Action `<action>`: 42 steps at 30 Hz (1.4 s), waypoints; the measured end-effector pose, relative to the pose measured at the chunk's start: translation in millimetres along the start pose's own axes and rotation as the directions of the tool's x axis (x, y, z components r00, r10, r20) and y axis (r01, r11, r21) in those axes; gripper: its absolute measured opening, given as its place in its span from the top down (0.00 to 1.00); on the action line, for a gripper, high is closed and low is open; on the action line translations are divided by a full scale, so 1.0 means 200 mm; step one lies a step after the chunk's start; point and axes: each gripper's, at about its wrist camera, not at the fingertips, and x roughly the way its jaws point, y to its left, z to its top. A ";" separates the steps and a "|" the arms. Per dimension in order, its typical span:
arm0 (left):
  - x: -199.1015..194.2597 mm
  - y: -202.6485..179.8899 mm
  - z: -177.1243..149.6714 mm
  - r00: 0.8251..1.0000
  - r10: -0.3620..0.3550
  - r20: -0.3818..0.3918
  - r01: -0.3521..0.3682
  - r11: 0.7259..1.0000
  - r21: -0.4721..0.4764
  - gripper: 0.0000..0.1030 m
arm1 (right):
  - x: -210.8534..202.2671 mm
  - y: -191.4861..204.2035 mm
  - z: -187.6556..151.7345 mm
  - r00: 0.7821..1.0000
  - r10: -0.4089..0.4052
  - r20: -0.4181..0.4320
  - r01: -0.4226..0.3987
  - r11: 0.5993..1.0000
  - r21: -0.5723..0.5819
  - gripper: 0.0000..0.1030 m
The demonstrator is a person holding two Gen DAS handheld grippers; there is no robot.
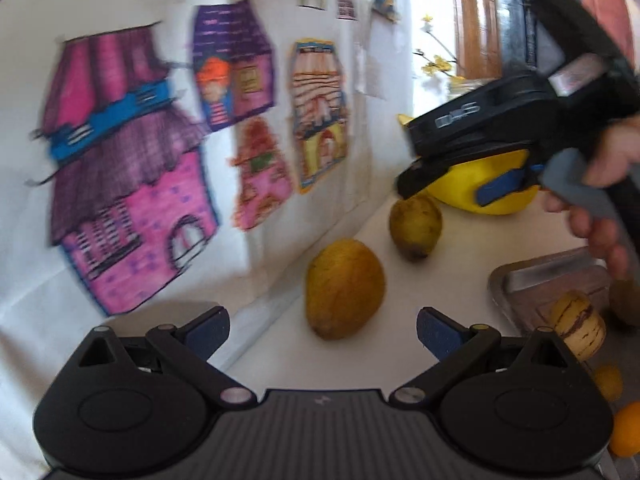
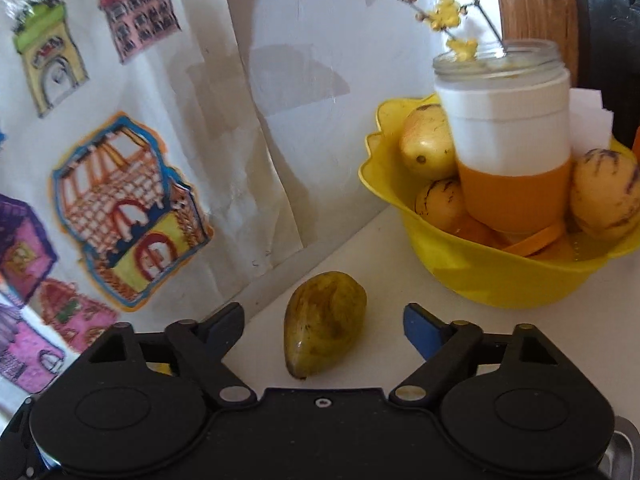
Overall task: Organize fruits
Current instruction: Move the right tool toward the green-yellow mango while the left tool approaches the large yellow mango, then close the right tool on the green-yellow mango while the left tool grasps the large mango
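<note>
House drawings (image 1: 132, 184) paper the wall behind a white counter (image 2: 360, 272). The left claw (image 1: 323, 330) gapes, empty, before a yellow fruit (image 1: 344, 288). The right claw (image 2: 324, 326), held level, stands open around a green fruit (image 2: 324, 322) lying near the bowl (image 2: 480, 272). Reaching is the step; closing likely comes next.

Olive-green fruit (image 2: 325, 322) lying on its side on the white tabletop (image 2: 400, 256), near the wall. Orange-yellow fruit (image 1: 345, 289) beside it. Three striped yellow fruits in the yellow bowl (image 2: 492, 272) around a jar (image 2: 508, 136).
</note>
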 end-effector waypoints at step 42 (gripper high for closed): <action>0.11 -0.07 0.03 0.999 0.002 -0.054 -0.008 0.993 -0.115 0.44 | 0.02 -0.10 -0.14 0.995 0.076 -0.069 -0.064 0.985 0.158 0.47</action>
